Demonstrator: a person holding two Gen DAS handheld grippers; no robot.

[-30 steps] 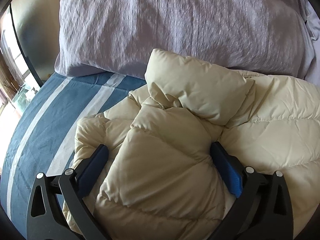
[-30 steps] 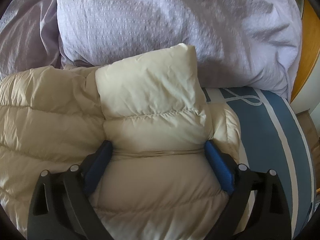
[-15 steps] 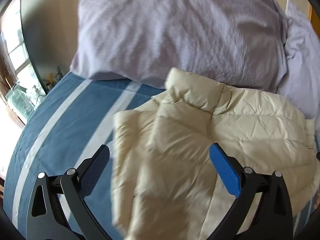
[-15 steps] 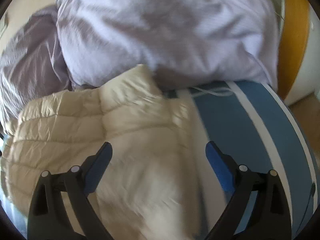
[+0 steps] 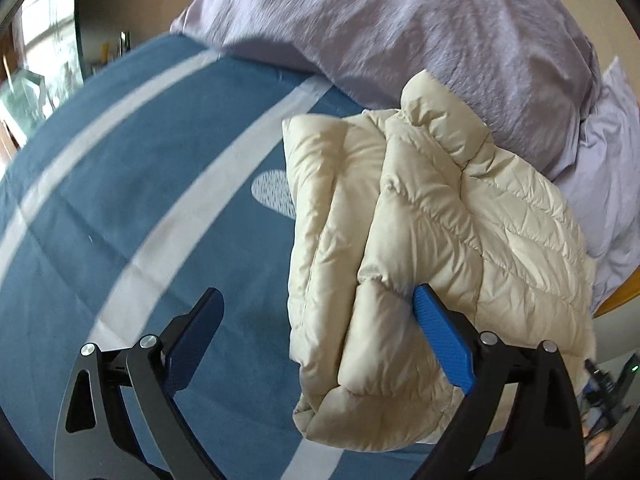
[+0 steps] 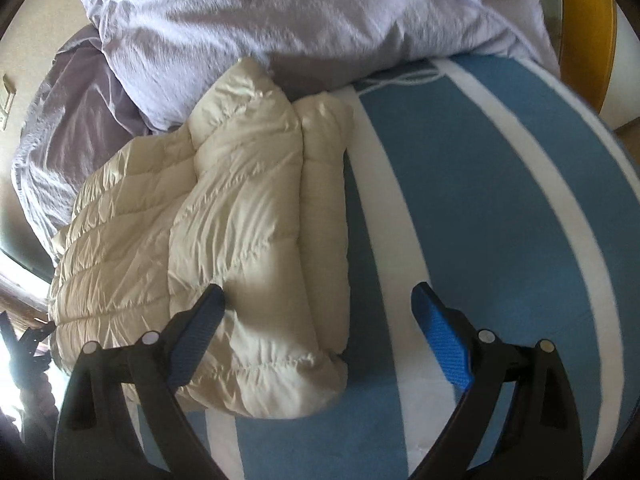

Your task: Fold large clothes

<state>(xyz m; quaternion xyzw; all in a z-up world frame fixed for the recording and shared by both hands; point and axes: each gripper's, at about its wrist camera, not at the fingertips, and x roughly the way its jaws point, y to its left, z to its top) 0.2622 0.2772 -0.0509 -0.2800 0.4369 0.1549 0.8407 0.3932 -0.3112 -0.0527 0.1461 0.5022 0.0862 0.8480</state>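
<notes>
A cream quilted puffer jacket [image 5: 420, 248] lies folded into a thick bundle on the blue bed cover, its collar end against the lilac pillows. It also shows in the right wrist view [image 6: 224, 248]. My left gripper [image 5: 316, 340] is open and empty, raised above the bed at the bundle's left side; its right finger overlaps the jacket in the image. My right gripper [image 6: 320, 336] is open and empty, raised at the bundle's right side, its left finger over the jacket.
The bed cover [image 5: 132, 184] is blue with white stripes, also in the right wrist view [image 6: 500, 220]. Two lilac pillows [image 5: 420, 28] lie behind the jacket, also in the right wrist view [image 6: 300, 12]. A wooden bedside piece [image 6: 584, 28] stands at the right edge.
Both grippers were pressed down around the jacket a second ago. They have let go, lifted back and swung outward, left to the left and right to the right. The jacket stays folded.
</notes>
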